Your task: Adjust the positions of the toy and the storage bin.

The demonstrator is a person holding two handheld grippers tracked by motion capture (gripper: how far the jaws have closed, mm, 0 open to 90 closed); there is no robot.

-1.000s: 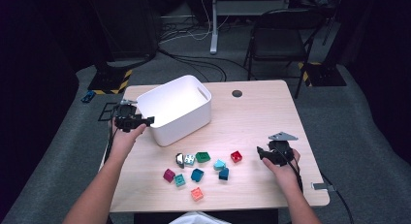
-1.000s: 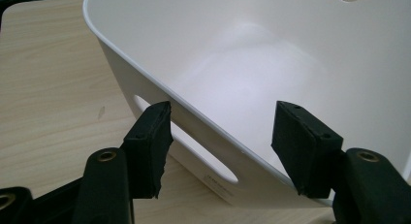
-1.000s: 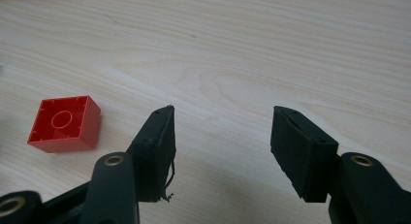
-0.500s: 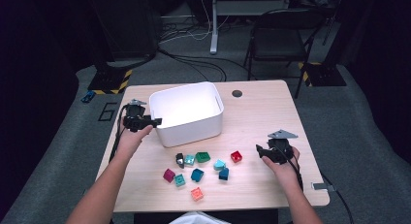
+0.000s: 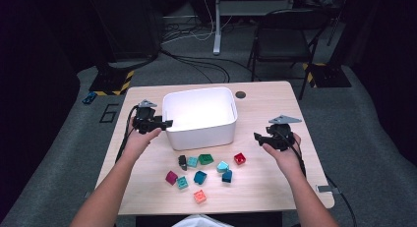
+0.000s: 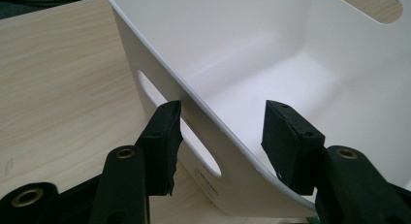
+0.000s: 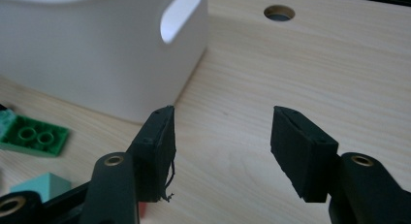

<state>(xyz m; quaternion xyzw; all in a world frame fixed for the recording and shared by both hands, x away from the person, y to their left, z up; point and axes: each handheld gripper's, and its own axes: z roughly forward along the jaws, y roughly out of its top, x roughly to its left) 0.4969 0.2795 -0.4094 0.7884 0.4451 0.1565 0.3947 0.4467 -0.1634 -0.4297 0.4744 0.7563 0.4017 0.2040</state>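
A white bin (image 5: 199, 116) stands at mid-table, empty inside (image 6: 271, 54). My left gripper (image 5: 168, 123) straddles its left wall by the handle slot. The jaws have just been closing with that wall aslant between them: one pad (image 6: 165, 136) presses the outside, the other (image 6: 291, 141) meets the rim inside. My right gripper (image 5: 259, 136) hovers open to the right of the bin (image 7: 97, 54), with nothing between its pads (image 7: 157, 151). Several loose bricks lie in front of the bin, among them a green one (image 5: 205, 158), a red one (image 5: 239, 158) and an orange one (image 5: 199, 196).
The green brick (image 7: 34, 135) and a light teal brick (image 7: 41, 185) lie to the left of my right gripper's jaws. A round hole (image 5: 240, 95) is in the tabletop behind the bin. A chair (image 5: 282, 45) and floor cables lie beyond the table.
The bin has turned and slid to the right, and now sits square at mid-table with my left gripper on its wall. My right gripper has lifted off the table.
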